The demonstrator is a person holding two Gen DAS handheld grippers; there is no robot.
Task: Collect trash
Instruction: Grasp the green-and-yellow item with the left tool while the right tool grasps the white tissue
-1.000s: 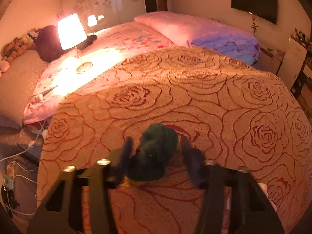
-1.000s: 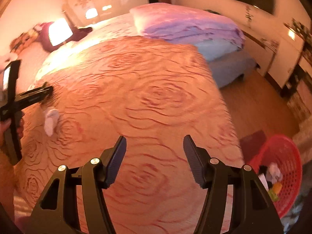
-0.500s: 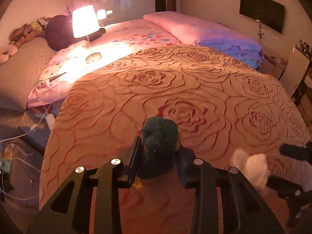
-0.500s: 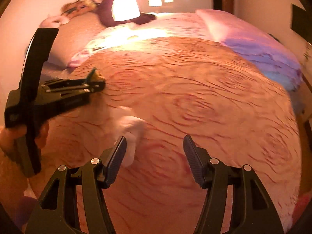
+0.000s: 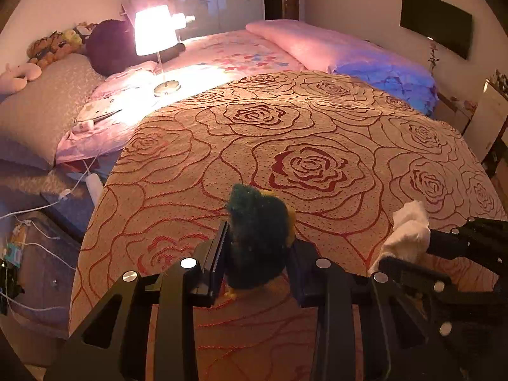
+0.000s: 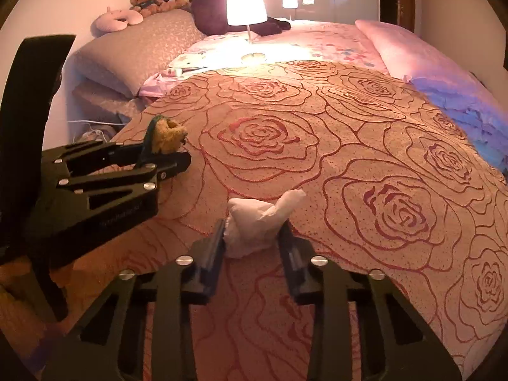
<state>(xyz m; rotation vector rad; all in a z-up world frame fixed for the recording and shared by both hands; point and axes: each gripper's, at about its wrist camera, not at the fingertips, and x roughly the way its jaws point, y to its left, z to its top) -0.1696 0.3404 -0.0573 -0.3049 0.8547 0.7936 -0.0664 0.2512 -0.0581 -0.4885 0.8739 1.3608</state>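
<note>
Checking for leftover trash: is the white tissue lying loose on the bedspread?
No, the right gripper is shut on the white tissue.

sponge (image 5: 258, 235) on blanket (image 5: 317, 127) | tissue (image 6: 257, 222) right of it | lamp (image 5: 155, 31) behind, on bed

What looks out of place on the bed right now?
A lit table lamp stands directly on the bedding near the pillows, odd for a bed. The only loose trash is already gripped: a green-and-yellow scouring sponge in the left gripper, a crumpled white tissue in the right gripper.
</note>
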